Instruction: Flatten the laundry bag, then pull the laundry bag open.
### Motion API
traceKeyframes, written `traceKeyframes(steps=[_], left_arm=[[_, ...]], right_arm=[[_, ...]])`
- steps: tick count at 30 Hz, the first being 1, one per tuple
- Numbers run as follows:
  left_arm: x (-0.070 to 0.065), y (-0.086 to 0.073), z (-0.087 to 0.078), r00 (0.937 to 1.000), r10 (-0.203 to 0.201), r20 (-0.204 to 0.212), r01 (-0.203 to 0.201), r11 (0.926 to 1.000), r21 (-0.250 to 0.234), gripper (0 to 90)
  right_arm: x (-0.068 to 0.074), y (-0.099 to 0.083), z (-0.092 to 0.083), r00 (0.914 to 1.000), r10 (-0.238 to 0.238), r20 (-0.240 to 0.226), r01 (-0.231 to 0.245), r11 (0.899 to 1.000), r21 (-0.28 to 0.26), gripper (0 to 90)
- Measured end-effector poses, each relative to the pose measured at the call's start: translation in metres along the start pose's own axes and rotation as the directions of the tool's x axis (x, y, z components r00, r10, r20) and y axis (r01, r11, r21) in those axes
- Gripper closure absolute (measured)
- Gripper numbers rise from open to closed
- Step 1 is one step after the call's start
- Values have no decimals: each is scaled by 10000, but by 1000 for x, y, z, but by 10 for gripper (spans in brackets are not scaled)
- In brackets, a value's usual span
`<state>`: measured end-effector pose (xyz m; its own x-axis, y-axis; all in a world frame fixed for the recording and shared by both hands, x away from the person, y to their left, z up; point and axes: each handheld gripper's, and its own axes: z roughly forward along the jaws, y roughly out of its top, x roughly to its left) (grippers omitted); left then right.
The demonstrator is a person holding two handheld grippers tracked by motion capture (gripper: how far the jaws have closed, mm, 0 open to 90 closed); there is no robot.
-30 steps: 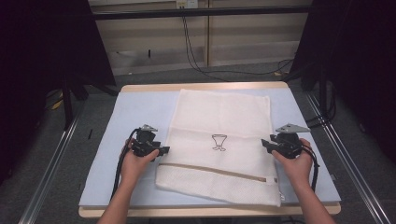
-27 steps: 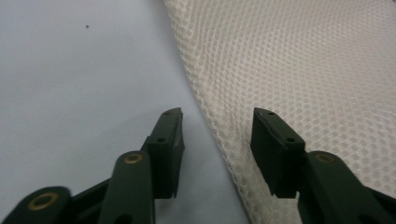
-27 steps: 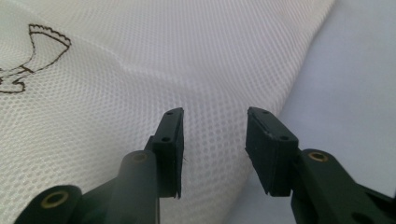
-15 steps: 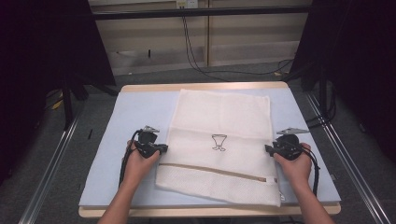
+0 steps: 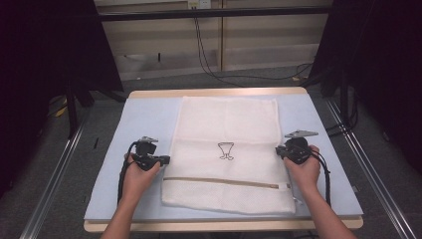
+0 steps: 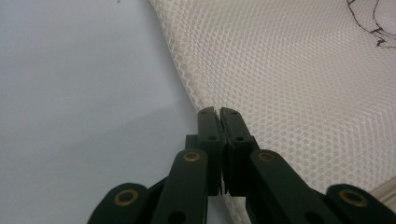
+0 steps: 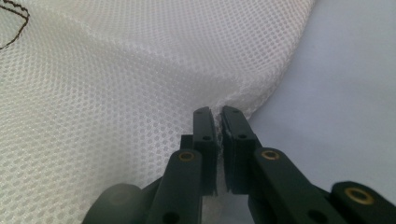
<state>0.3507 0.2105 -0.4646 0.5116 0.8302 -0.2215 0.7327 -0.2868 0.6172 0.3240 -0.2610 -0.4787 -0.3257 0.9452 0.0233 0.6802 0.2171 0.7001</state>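
Note:
A white mesh laundry bag (image 5: 224,124) lies flat on a light blue mat (image 5: 144,114). It has a small black emblem (image 5: 226,151) at its middle and a tan zipper (image 5: 219,182) across its near part. My left gripper (image 5: 166,160) is at the bag's left edge. In the left gripper view, this gripper (image 6: 218,111) is shut, with the mesh (image 6: 303,70) edge pinched between its tips. My right gripper (image 5: 278,151) is at the bag's right edge. The right gripper view shows it (image 7: 215,110) shut on a puckered bit of mesh (image 7: 116,84).
The mat covers a wooden table (image 5: 219,92) with bare blue margins left and right of the bag. Metal rails (image 5: 54,174) run along both sides of the table. Cables (image 5: 209,59) trail on the floor beyond the far edge.
Both hands have shifted slightly while holding the bag's side edges. The left one has moved a little outward and nearer the person. The bag's near part lies flatter now.

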Motion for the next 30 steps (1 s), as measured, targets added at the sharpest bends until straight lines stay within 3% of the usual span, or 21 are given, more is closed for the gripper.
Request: traceKeyframes(steps=[12, 18, 21, 22, 23, 27, 30], left_arm=[[18, -11, -17, 9935, -1022, -510, 1031, 9945, 171, 881], [22, -14, -21, 9937, -1010, -487, 1025, 9943, 283, 880], [20, -16, -22, 9912, -1236, -475, 1248, 9919, 236, 880], [21, -16, -24, 9931, -1071, -479, 1089, 9934, 368, 880], [20, -18, -24, 9905, -1278, -505, 1290, 9914, 218, 880], [23, -21, -30, 9911, -1213, -556, 1230, 9921, 265, 880], [24, -24, -33, 9881, -1427, -576, 1442, 9893, 217, 880]], right_arm=[[23, 15, 19, 9959, -689, -592, 646, 9953, -723, 851], [26, 18, 22, 9940, -865, -665, 816, 9940, -727, 850], [27, 19, 22, 9937, -835, -743, 781, 9943, -730, 848], [27, 19, 22, 9937, -835, -743, 781, 9943, -730, 848], [27, 19, 23, 9936, -832, -758, 776, 9943, -734, 848], [29, 20, 24, 9920, -843, -935, 774, 9941, -754, 847], [31, 20, 23, 9910, -756, -1108, 678, 9951, -725, 845]])
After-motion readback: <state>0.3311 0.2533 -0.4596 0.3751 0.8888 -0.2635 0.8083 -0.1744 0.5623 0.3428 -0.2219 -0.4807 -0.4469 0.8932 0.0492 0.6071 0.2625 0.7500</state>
